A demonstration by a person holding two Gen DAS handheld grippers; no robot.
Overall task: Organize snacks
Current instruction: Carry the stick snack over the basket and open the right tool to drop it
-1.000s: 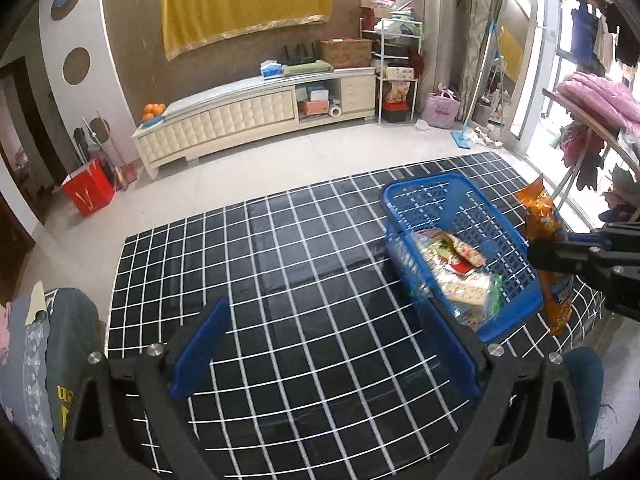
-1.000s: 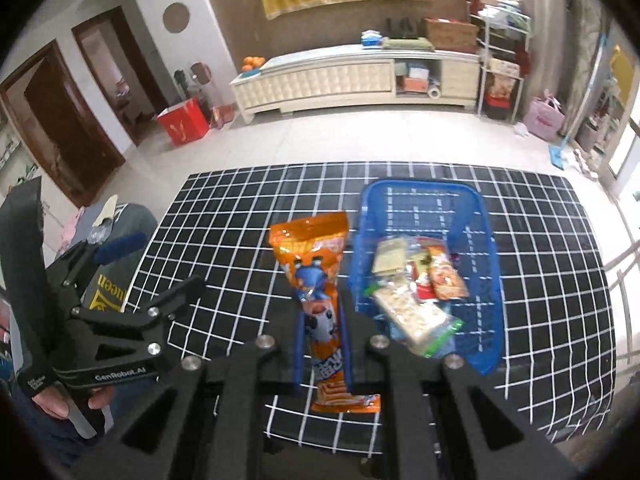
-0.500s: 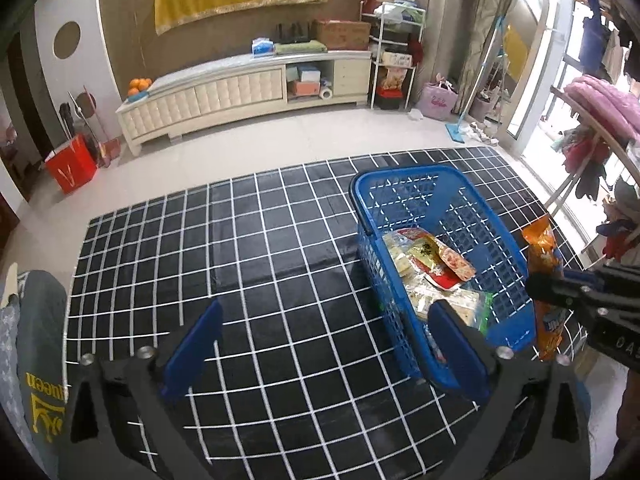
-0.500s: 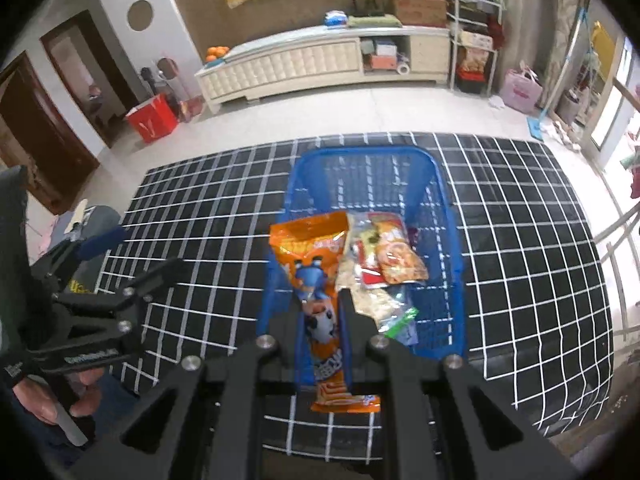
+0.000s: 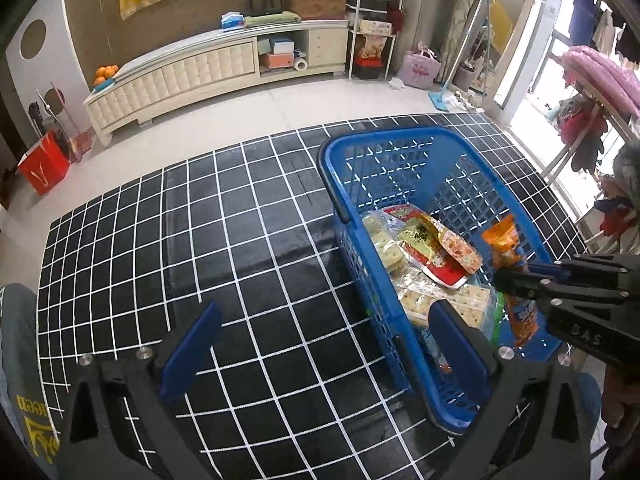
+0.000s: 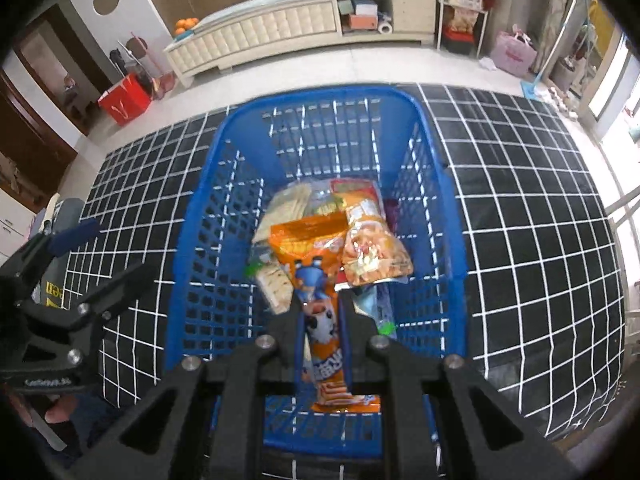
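The right claw (image 6: 320, 312) is clamped on an orange snack packet (image 6: 316, 272), hanging above the blue basket (image 6: 436, 184). The left claw (image 5: 324, 332) gapes empty over the grid-patterned counter (image 5: 240, 240), left of the basket.

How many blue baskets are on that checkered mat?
1. The blue basket sits on the right part of the checkered mat in the left wrist view, holding several snack packets. No other basket shows in either view.
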